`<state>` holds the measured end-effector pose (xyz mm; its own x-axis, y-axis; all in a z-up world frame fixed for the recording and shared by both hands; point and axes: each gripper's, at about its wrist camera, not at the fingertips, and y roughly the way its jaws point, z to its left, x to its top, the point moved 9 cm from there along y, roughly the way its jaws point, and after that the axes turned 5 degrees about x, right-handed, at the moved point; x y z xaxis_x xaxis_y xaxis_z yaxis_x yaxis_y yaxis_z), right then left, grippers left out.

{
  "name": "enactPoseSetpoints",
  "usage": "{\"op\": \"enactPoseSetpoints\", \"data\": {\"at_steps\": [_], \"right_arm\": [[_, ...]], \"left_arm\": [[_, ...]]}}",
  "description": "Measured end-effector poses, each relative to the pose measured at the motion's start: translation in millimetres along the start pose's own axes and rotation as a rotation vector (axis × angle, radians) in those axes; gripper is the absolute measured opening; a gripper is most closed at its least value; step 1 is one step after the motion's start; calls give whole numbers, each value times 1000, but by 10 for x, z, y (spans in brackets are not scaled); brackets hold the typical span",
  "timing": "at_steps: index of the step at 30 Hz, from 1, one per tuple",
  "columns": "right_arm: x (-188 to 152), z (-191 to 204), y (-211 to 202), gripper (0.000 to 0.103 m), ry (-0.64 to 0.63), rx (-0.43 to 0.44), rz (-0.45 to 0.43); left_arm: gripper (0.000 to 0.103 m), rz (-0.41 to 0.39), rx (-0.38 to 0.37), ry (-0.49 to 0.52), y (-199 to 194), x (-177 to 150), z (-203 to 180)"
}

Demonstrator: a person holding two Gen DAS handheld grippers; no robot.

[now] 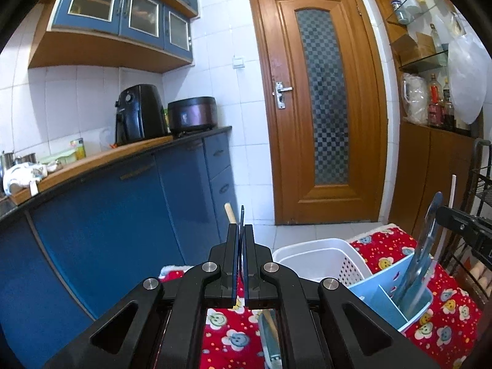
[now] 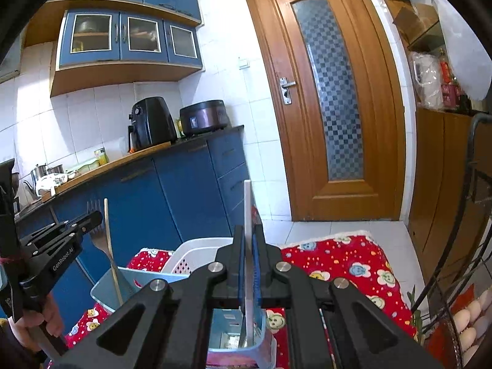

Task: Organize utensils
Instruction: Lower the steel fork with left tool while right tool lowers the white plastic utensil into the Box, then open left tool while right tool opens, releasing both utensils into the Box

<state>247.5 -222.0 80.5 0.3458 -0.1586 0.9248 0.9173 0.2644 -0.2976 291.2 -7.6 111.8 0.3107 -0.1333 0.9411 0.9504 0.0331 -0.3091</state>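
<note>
My left gripper (image 1: 242, 230) is shut on a fork and a wooden chopstick (image 1: 230, 213); in the right wrist view the fork (image 2: 97, 236) and the chopstick (image 2: 108, 233) stand up through its jaws over the light blue utensil holder (image 2: 104, 289). My right gripper (image 2: 248, 236) is shut on a white-handled utensil (image 2: 247, 215) whose lower end hangs into a blue holder compartment (image 2: 261, 332). In the left wrist view the blue holder (image 1: 390, 298) holds a blue utensil (image 1: 426, 246), with my right gripper (image 1: 461, 224) above it.
A white perforated basket (image 1: 347, 264) stands behind the holder on a red flowered cloth (image 1: 446, 307). Blue kitchen cabinets (image 1: 123, 215) run along the left. A black wire rack (image 2: 467, 246) with eggs (image 2: 467, 319) is at the right. A wooden door (image 1: 323, 101) is ahead.
</note>
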Motion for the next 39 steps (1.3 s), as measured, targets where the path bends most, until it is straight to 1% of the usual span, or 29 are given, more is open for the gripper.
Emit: {"op": "enactPoseSetpoints", "data": {"at_steps": [5,7,8,9,12,15,18,23,32,39], "right_arm": [[-60,-14,5,8,26,13,20],[-72,-22,4,19,36,21,28],[-77,-14,-2,27,39,26,29],[-81,-2,-17,32,42,34,29],[-67,37,-77,36,39,40,22],[-35,65,-153,41,46,52,8],[-10,86,-242,43,54,63,-3],[4,94,-404,43,67,71,-12],[-102,76,-648,43,108,88,16],[-291,81,-803,43,119,91,60]], "left_arm": [[5,30,-13,1,8,-63,-29],[7,47,-28,2,1,-90,-58],[15,52,-32,3,-8,-98,-71],[23,52,-33,2,-24,-103,-78],[30,44,-33,-5,-83,-93,-64],[33,66,-49,-32,-131,-104,-32],[35,87,-72,-76,-183,-115,23],[37,104,-100,-121,-334,-162,100],[38,143,-141,-151,-591,-335,138],[38,183,-170,-145,-783,-556,69]]}}
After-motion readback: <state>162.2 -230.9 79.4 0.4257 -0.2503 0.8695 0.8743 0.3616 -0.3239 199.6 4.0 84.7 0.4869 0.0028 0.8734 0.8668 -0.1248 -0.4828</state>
